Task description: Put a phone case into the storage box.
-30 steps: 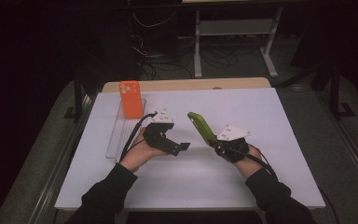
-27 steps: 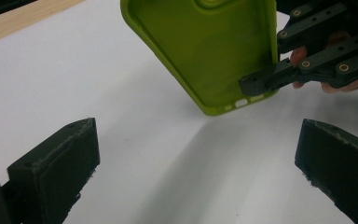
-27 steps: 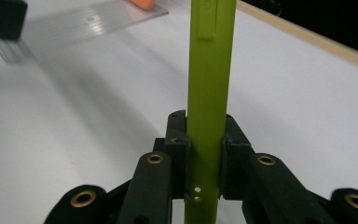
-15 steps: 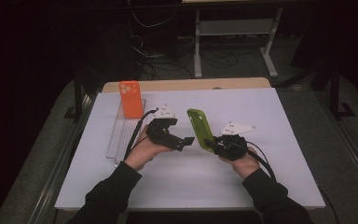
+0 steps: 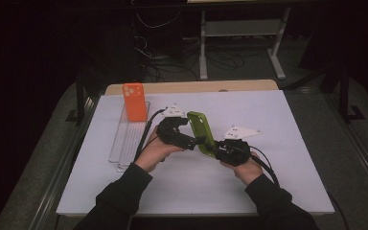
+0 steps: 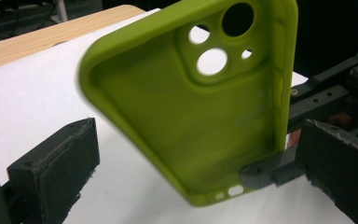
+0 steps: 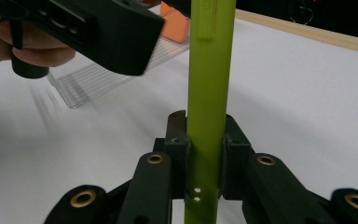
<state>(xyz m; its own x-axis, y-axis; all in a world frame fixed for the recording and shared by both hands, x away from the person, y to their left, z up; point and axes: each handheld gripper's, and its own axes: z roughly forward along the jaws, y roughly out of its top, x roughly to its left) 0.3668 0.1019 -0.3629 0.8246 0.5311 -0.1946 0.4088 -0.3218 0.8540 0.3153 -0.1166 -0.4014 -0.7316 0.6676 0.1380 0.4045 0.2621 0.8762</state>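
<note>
No legible text from my end: I read no print or logo on the green phone case (image 6: 200,116), the orange case (image 5: 134,101) or the clear rack (image 5: 127,143). No labels or numbers anywhere else.

Dim lab; cables (image 5: 220,60) trail under a bench (image 5: 239,28) behind.

White table (image 5: 278,158) bears clear rack (image 5: 127,143) (left side).
</note>
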